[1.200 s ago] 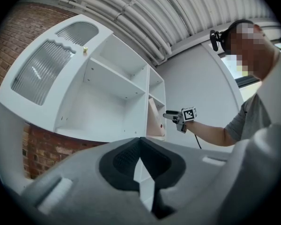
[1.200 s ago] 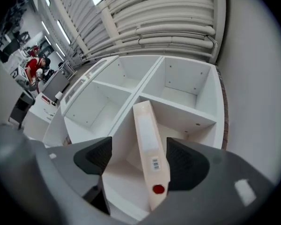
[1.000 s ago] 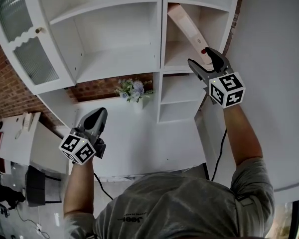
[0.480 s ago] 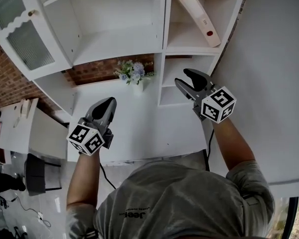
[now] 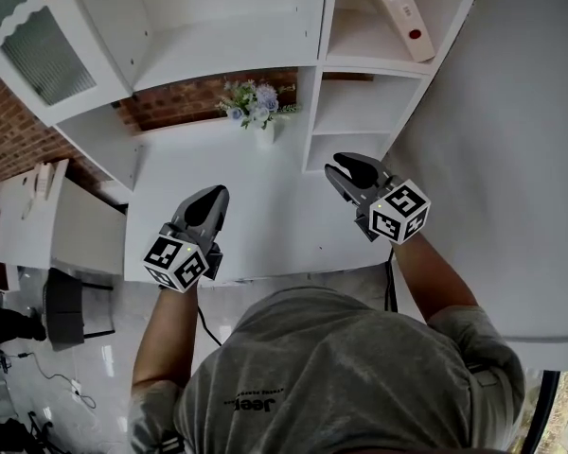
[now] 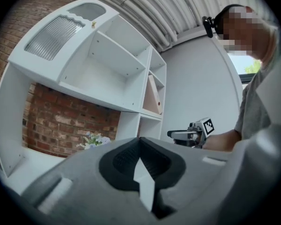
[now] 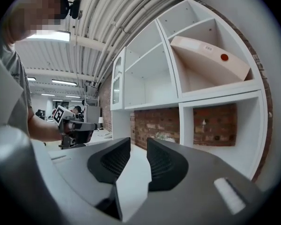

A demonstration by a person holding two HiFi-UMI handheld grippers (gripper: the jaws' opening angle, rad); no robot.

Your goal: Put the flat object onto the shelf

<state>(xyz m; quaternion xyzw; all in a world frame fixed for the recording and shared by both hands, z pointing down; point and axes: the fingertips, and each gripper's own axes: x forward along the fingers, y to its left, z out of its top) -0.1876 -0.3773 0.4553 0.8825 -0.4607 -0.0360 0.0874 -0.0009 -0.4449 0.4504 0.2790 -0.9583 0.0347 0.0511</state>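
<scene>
Far left: ribbed-glass door [image 5: 26,38] on the white shelf unit [image 5: 222,50], brick wall behind.

Left gripper [image 5: 211,200] low over the white surface [image 5: 265,230], well apart from the shelves. Jaws together, nothing between them.

Centre: small flower bunch [image 5: 251,100] standing at the back of the surface, under the wide shelf. Untouched.

Right gripper [image 5: 346,166] also over the surface, below the narrow right-hand cubbies. Jaws closing, a narrow gap left, nothing between them.

Upper right: flat object [image 5: 399,6], pale with a red dot, inside an upper right cubby of the shelf unit. Tilted, not lying flat: lower end down on the cubby floor, upper end leaning against the cubby's inside. Clear of both grippers.

Judgement: placing step looks finished, object released and on the shelf. Step in hand reads as pulling clear.

Next move, likely: settle both grippers at rest over the surface. If a flat lie is wanted instead, reach back up with the right gripper, jaws wide, and ease the upper end down without knocking it out of the cubby.
</scene>
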